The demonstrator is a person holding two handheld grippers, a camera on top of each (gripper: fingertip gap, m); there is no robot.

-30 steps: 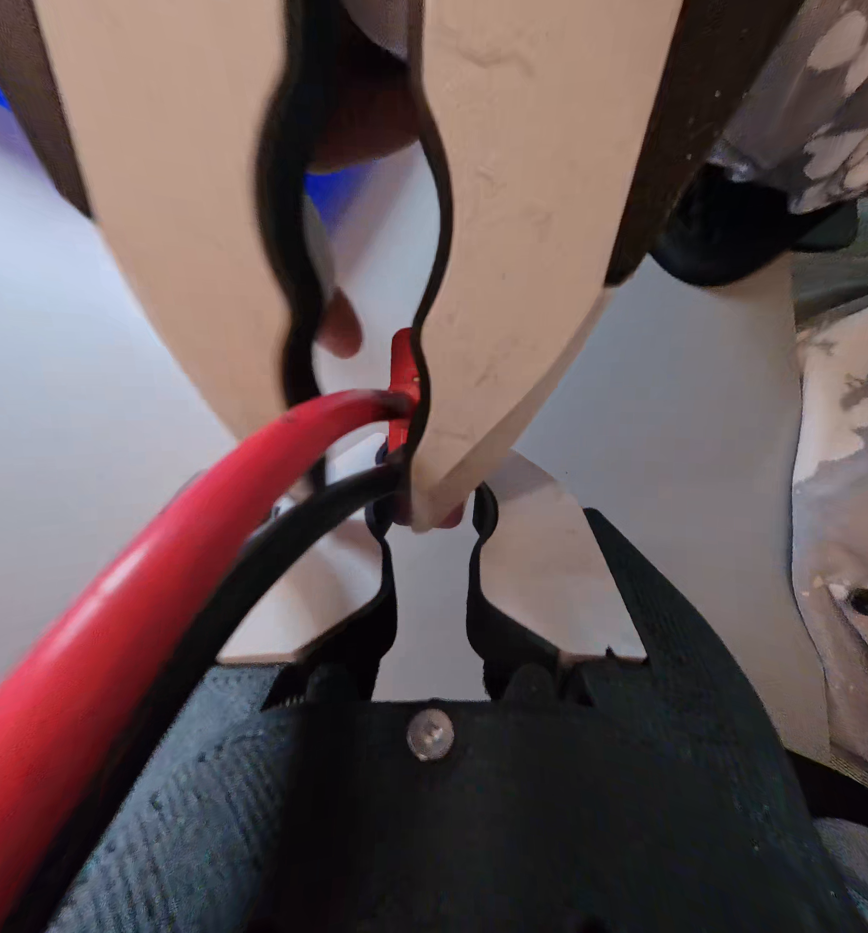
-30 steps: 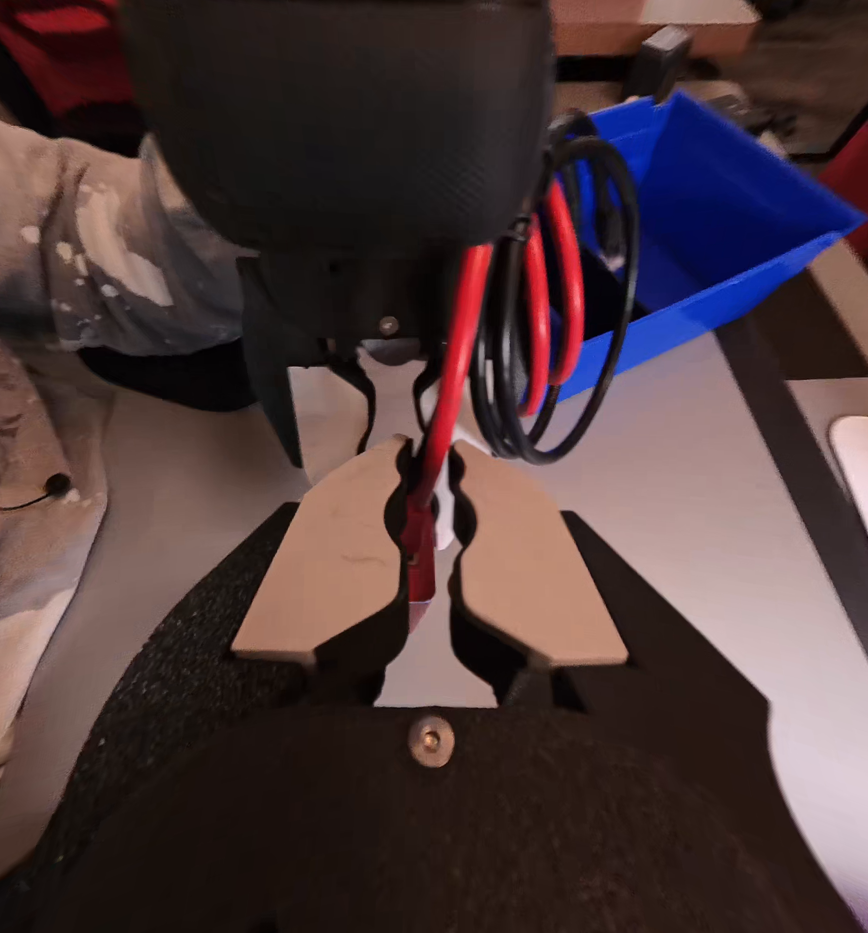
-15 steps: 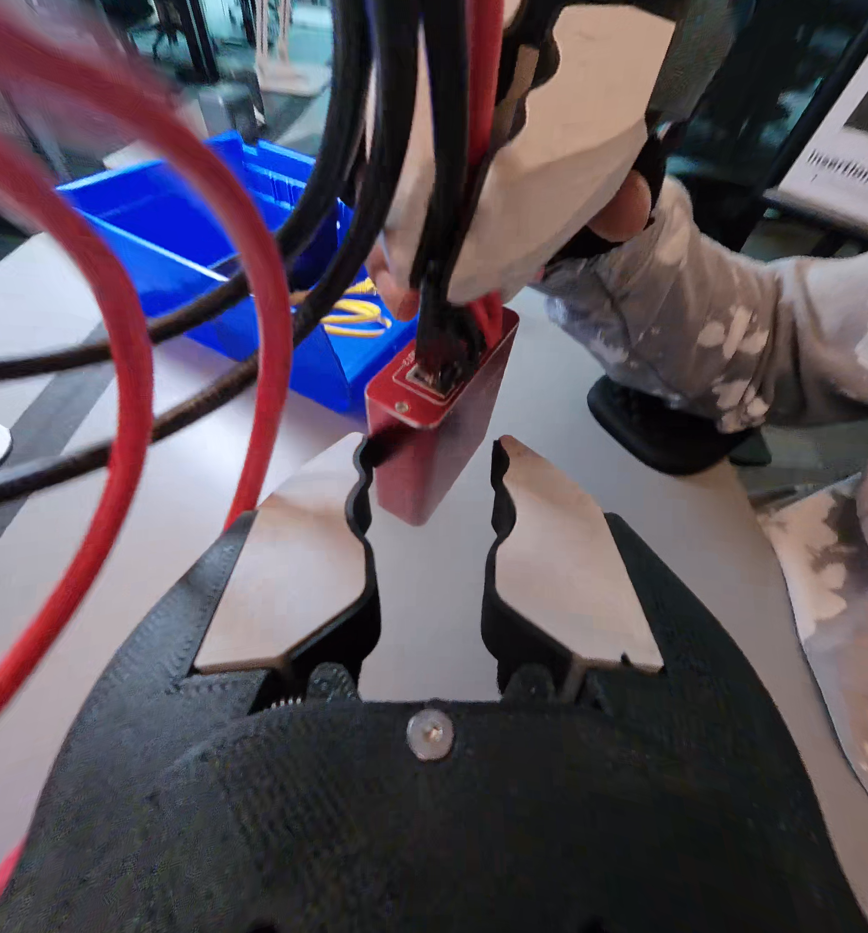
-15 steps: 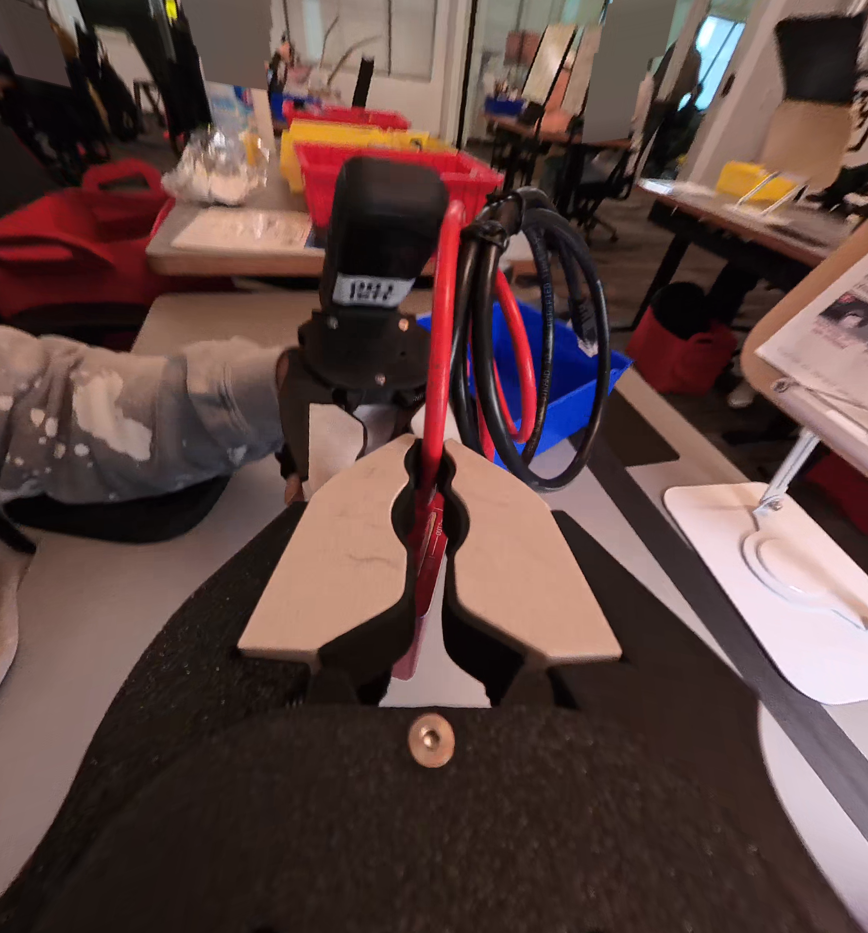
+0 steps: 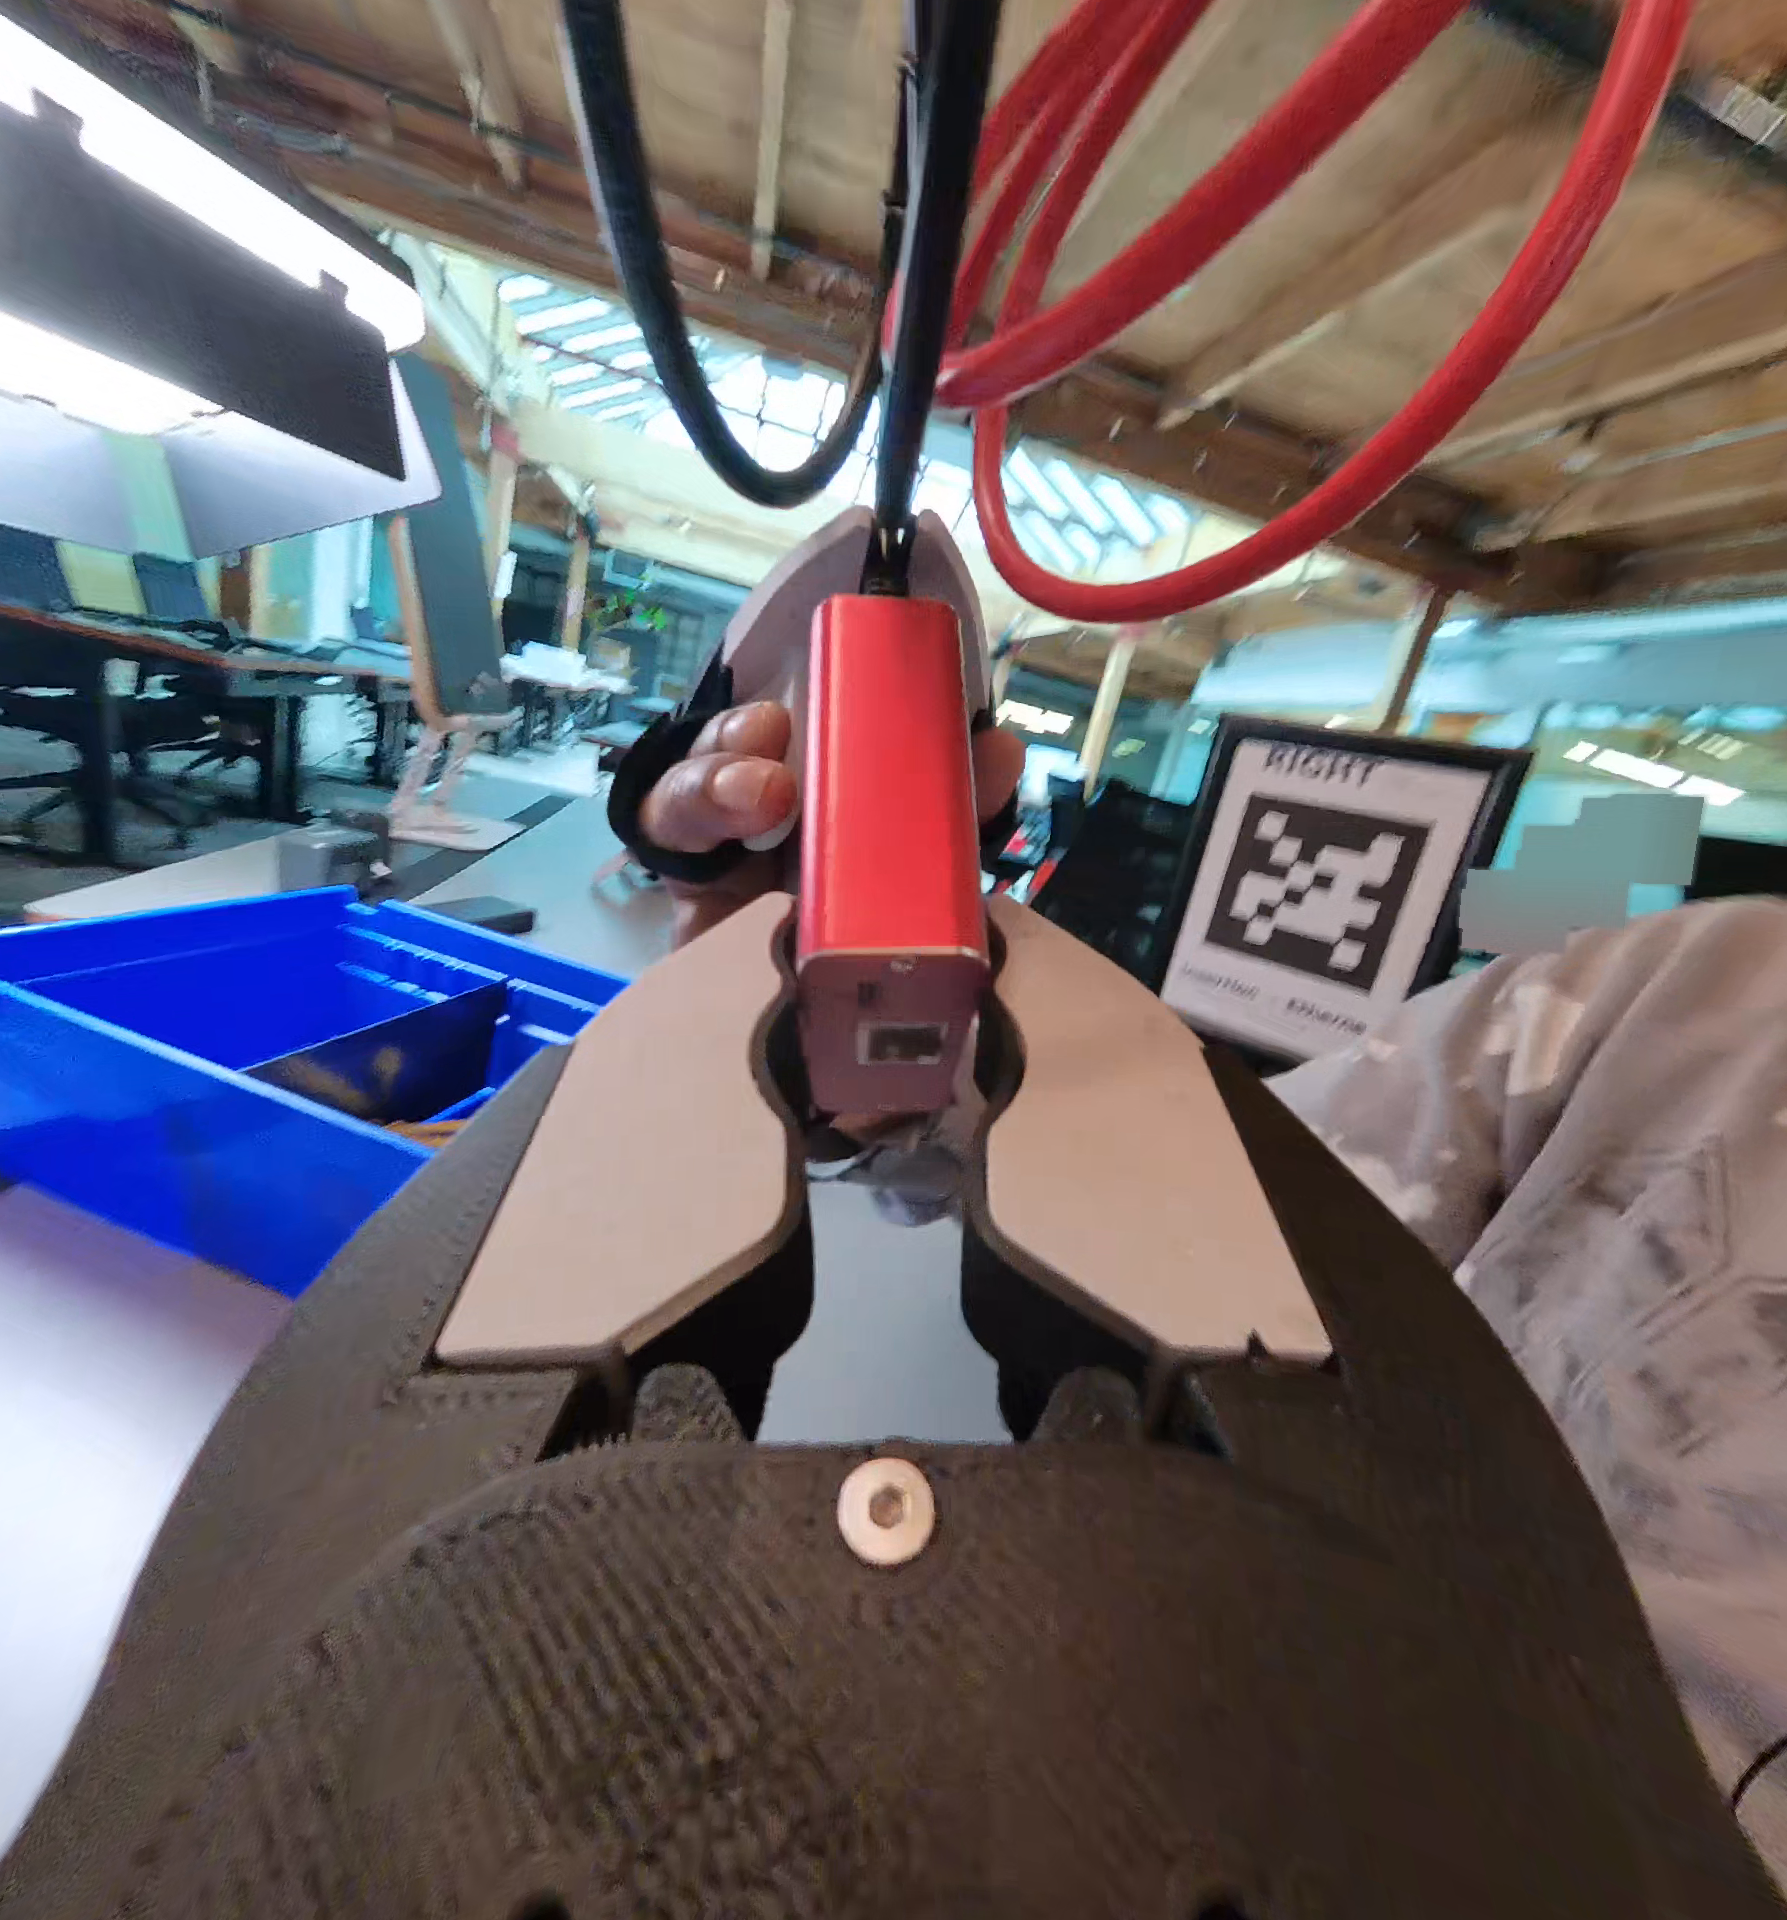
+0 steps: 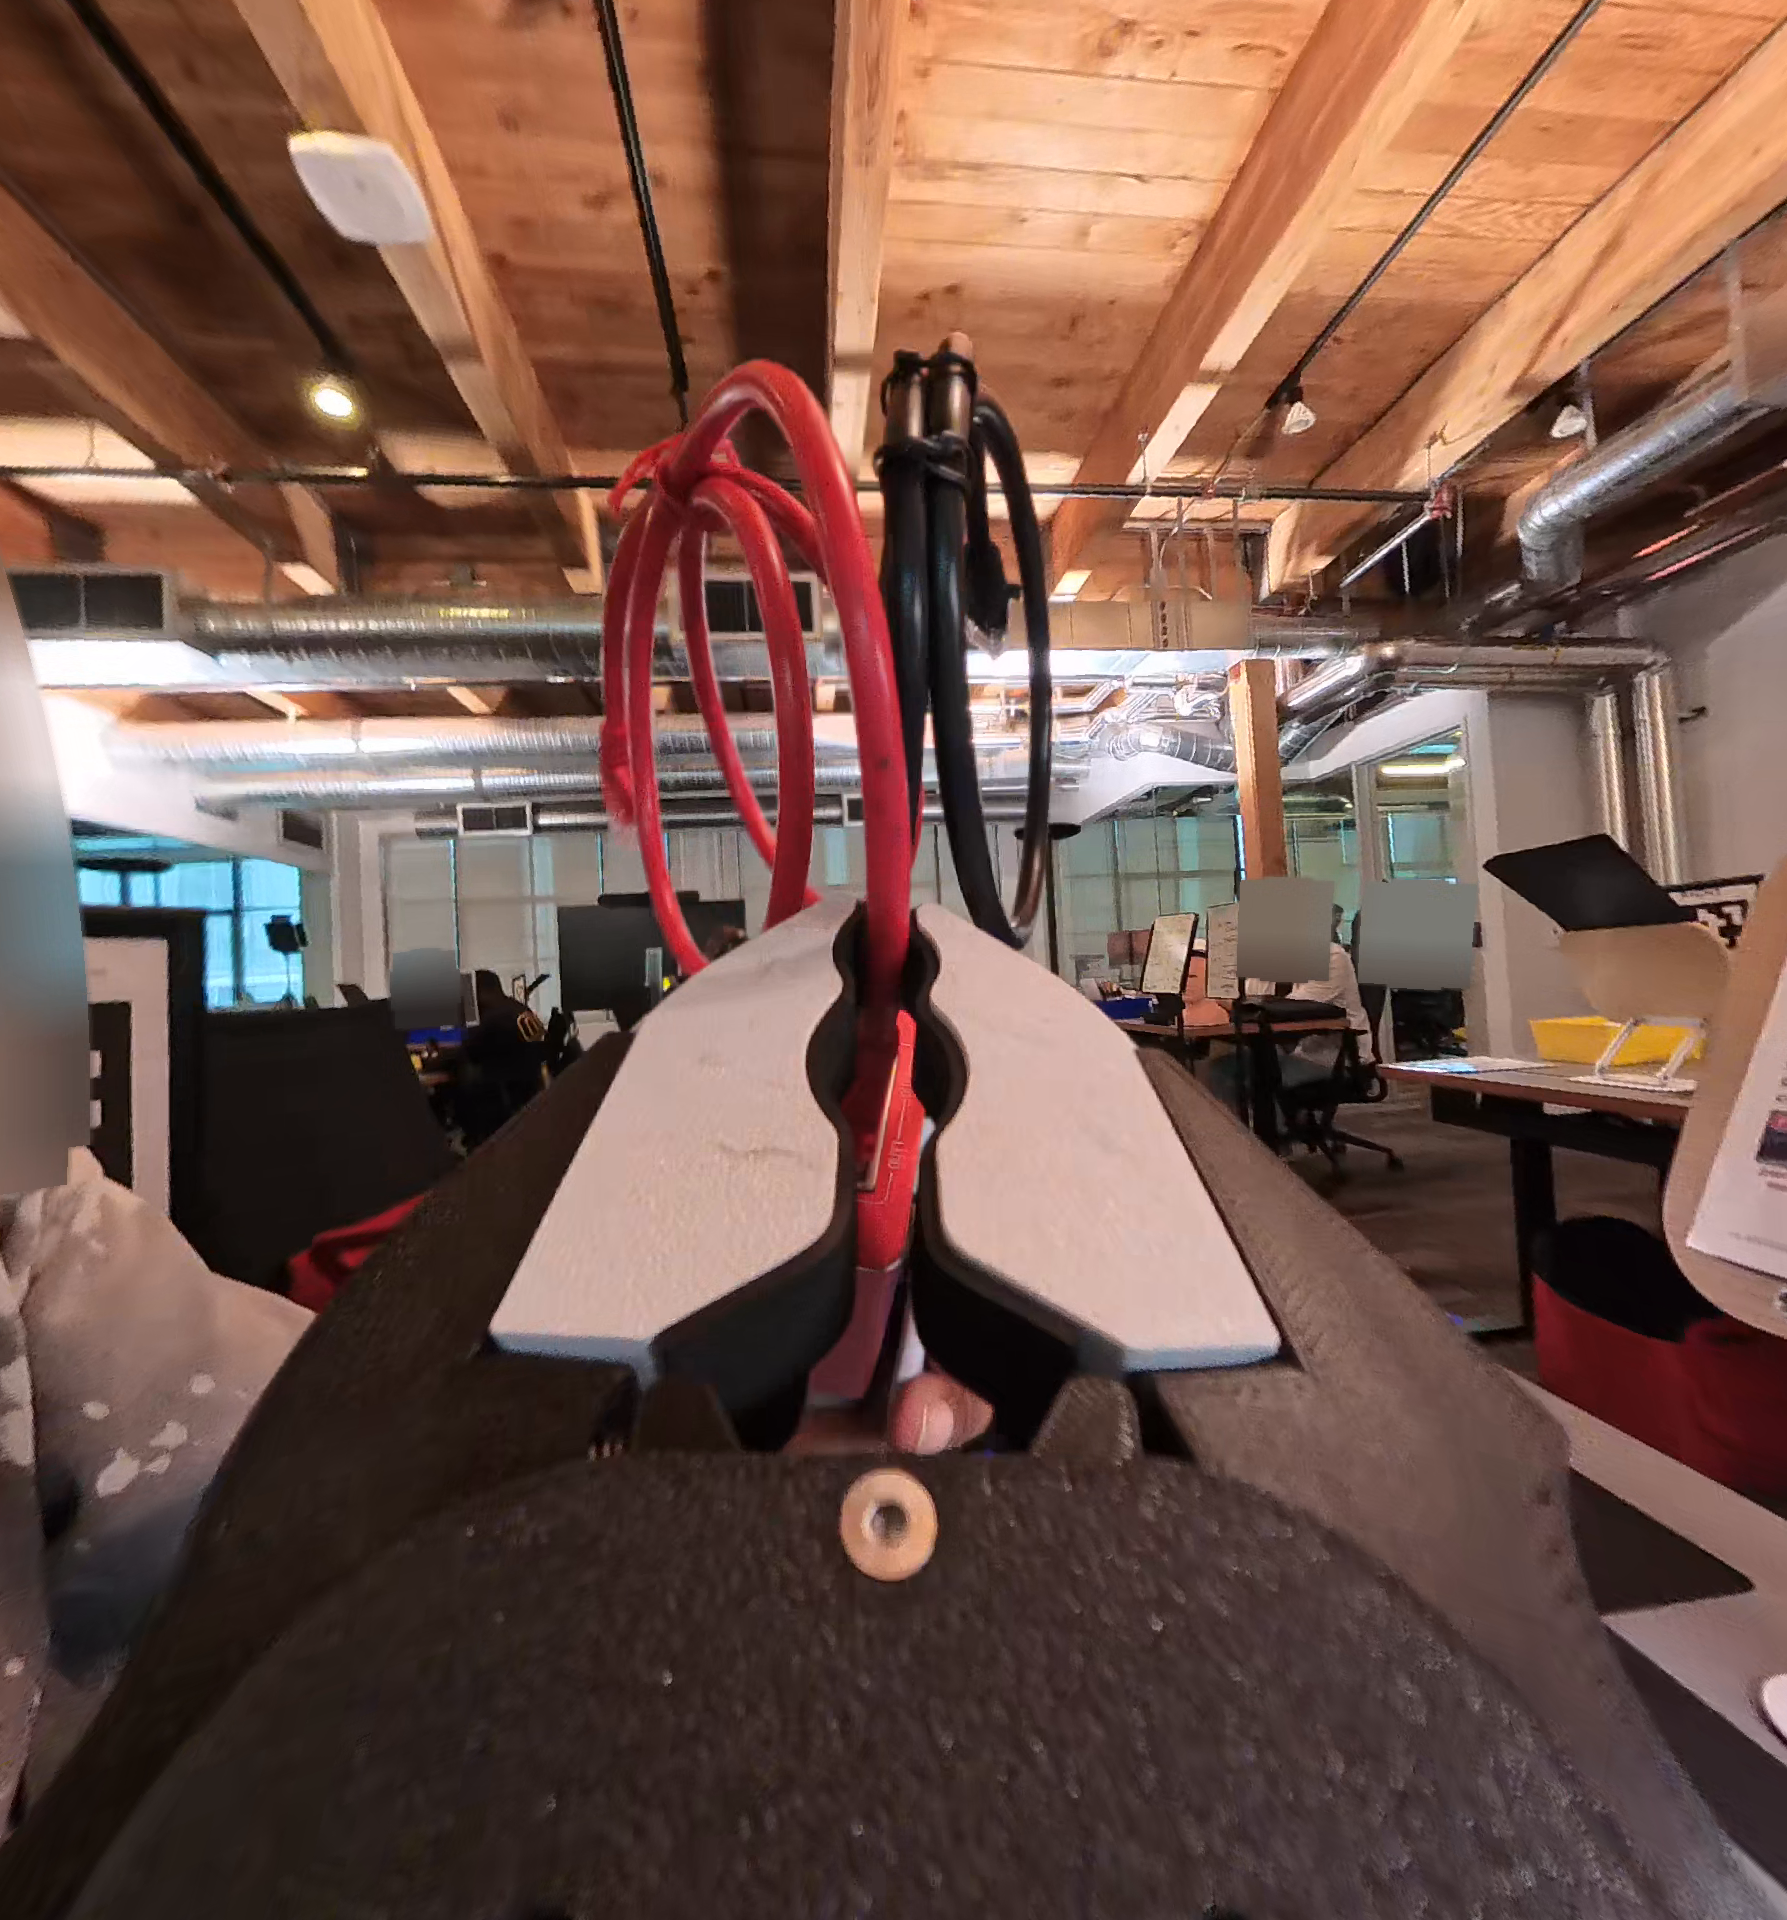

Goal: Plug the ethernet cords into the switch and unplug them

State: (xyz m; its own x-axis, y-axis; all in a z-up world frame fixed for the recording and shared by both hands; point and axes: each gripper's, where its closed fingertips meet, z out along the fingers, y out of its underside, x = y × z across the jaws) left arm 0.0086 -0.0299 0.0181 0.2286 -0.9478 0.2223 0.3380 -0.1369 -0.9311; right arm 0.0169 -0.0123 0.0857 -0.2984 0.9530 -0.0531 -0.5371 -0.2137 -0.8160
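In the left wrist view, the left tongs (image 5: 889, 1023) clamp the near end of the red switch (image 5: 887, 790), which is held up in the air above the bench (image 5: 58, 1371). Its far end sits in the right tongs (image 5: 894, 551), near a blue bin (image 5: 172, 1132). In the right wrist view, the right tongs (image 6: 887, 966) are narrow, gripping the red cord (image 6: 873, 727) at its plug. The coiled black cord (image 6: 956, 665) rises just beside it.
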